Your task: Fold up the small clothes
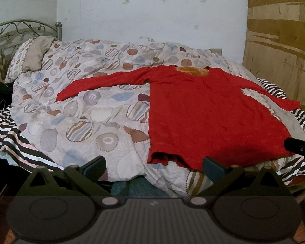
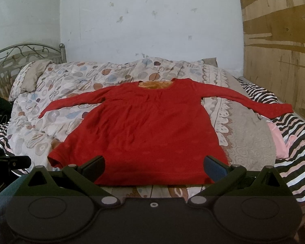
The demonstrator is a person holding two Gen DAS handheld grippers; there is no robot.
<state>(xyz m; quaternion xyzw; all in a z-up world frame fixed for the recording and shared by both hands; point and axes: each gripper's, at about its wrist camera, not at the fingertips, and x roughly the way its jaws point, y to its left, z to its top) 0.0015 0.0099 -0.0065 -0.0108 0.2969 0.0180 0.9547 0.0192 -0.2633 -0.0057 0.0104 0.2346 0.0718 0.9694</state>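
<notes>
A red long-sleeved top (image 1: 205,113) lies flat and face up on the patterned quilt (image 1: 87,109), both sleeves spread out to the sides, hem towards me. It also shows in the right wrist view (image 2: 144,130), with an orange lining at the neck. My left gripper (image 1: 154,167) is open and empty, just in front of the hem's left corner. My right gripper (image 2: 154,167) is open and empty, its fingers on either side of the hem's near edge. The right gripper's tip shows at the right edge of the left wrist view (image 1: 299,145).
A striped black, white and pink sheet (image 2: 294,134) lies under the quilt at both sides. A pillow (image 1: 32,57) and a metal headboard (image 1: 20,30) are at the far left. A wooden panel (image 2: 280,40) stands on the right, a white wall behind.
</notes>
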